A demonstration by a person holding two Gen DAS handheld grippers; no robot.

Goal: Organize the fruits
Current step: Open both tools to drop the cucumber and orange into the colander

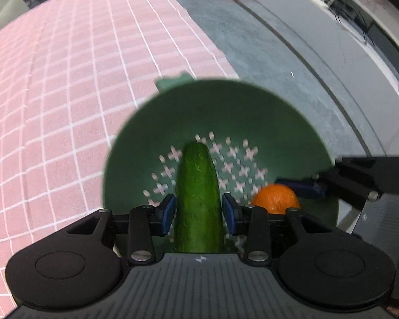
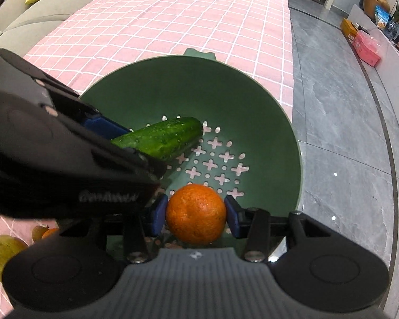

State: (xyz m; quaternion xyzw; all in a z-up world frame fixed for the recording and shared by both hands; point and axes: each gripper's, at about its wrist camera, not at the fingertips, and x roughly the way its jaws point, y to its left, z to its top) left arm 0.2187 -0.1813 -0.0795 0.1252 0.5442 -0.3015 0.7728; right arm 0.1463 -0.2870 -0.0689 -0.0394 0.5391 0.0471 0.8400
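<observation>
A green colander (image 1: 252,111) with cross-shaped holes stands at the edge of the pink checked cloth. A green cucumber (image 1: 198,199) lies inside it, its tip down on the holed bottom (image 2: 218,164). My left gripper (image 1: 198,207) straddles the cucumber (image 2: 162,138), blue pads just off its sides, open. An orange (image 2: 196,214) sits low in the colander (image 2: 188,85) near its front wall. My right gripper (image 2: 196,215) is shut on the orange, with a blue pad against each side. In the left wrist view the orange (image 1: 275,199) shows to the right of the cucumber.
The pink checked cloth (image 2: 173,18) stretches behind the colander. Grey stone floor (image 2: 340,133) lies to the right. More fruit lies at lower left outside the colander: a yellow-green one (image 2: 2,252) and smaller ones (image 2: 38,232). Boxes and plants (image 2: 367,47) stand far right.
</observation>
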